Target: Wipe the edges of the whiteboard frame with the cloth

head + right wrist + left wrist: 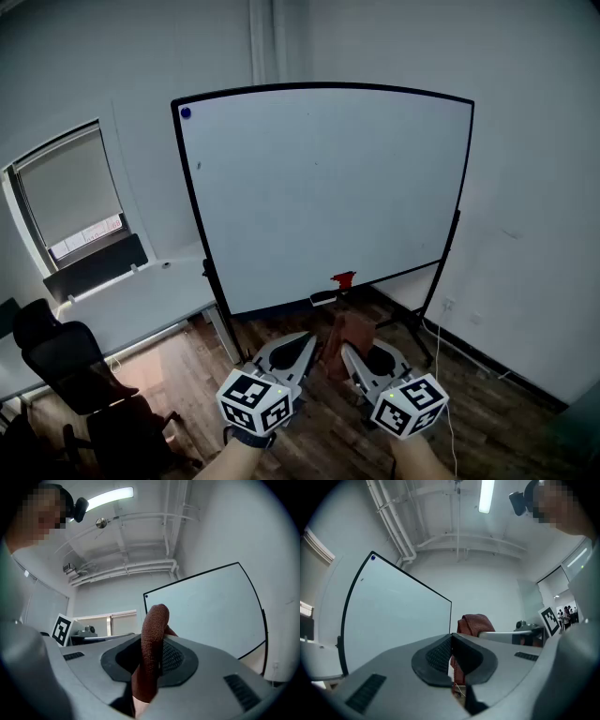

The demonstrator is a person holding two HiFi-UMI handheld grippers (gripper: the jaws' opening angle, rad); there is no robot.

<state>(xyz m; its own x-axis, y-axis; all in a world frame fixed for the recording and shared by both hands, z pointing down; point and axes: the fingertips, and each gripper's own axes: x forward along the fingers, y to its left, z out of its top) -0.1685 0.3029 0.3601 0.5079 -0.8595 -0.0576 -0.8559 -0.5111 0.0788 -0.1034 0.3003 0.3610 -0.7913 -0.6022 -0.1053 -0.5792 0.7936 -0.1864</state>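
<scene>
A whiteboard point(319, 187) in a black frame point(192, 211) stands upright ahead of me on a wheeled stand. Both grippers are low in the head view, in front of its bottom edge and apart from it. My right gripper point(351, 354) is shut on a red-brown cloth point(347, 330), which sticks up between its pads in the right gripper view as a folded cloth point(152, 639). My left gripper point(300, 351) is beside it with its jaws together at the tip. The cloth point(474, 623) shows just beyond them. The board also appears in both gripper views point(393, 616) point(211, 606).
A red object point(343, 278) and a dark eraser point(323, 298) rest on the board's tray. There is a blue magnet point(185, 113) at its top left corner. Black office chairs point(66, 361) and a white desk point(141, 300) stand left, under a window point(70, 192). The stand's legs point(412, 328) spread over the wood floor.
</scene>
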